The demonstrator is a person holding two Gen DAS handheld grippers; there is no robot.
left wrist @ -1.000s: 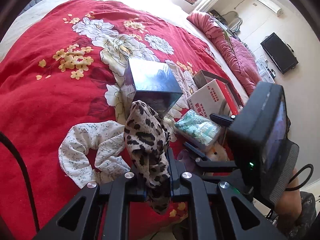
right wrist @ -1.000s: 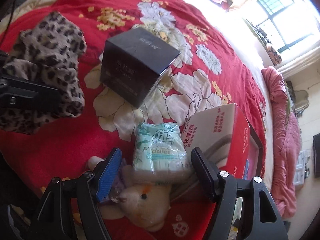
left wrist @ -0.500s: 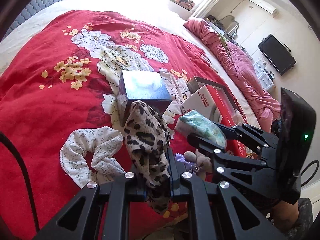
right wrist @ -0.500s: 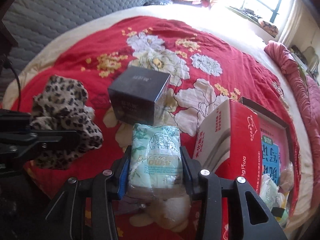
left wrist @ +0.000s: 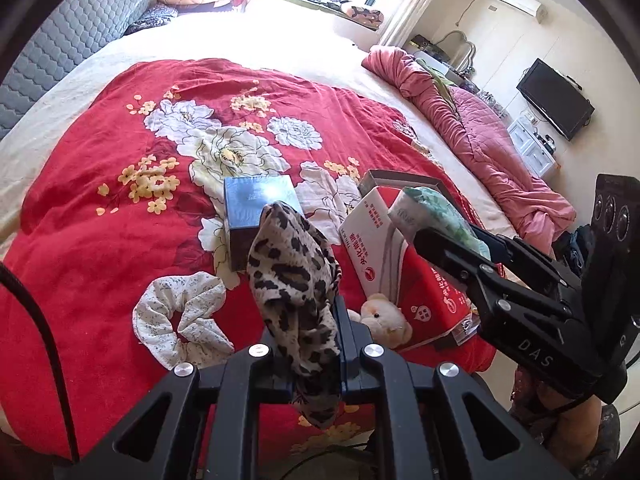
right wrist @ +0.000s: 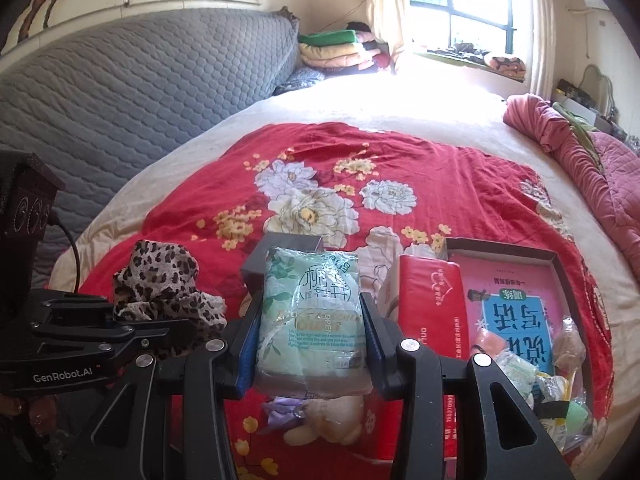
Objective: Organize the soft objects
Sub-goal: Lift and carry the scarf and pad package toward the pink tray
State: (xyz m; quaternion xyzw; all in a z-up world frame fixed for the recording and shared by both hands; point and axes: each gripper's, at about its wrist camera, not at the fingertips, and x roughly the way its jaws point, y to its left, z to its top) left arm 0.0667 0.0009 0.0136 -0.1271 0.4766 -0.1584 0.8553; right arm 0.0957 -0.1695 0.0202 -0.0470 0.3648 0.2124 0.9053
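The left gripper (left wrist: 308,344) was clenched on the leopard-print scrunchie (left wrist: 294,276), which stood bunched above the jaws and hung below them, clear of the red floral bedspread (left wrist: 80,240). The right gripper (right wrist: 308,340) was clamped on the green tissue pack (right wrist: 310,312); its jaws had just been closing, and the pack sat between the pads, raised off the bed.

In the left wrist view, the white floral scrunchie (left wrist: 180,316) lay on the bedspread at 9 o'clock from the left gripper. The plush bear (left wrist: 384,320) lay just beside the fingers at 3 o'clock, touching the red carton (left wrist: 384,264). The dark box (left wrist: 252,216) stood at 12 o'clock. In the right wrist view, the open tray (right wrist: 560,264) with small wrapped items lay at 2 o'clock from the right gripper.

Probable faults from this state:

1. Pack slip. The wrapper was glossy film and the contents compress; a loose squeeze or a fast swing could let the pack slide out of the pads.
2. Scrunchie snag. The loose fabric hanging below the left jaws could catch on the dark box or the carton edge in a low pass.
3. Gripper contact. Both tools were close together; crossing paths could cause a collision.
4. Displacement. A low descent could knock the plush bear or tip the red carton.
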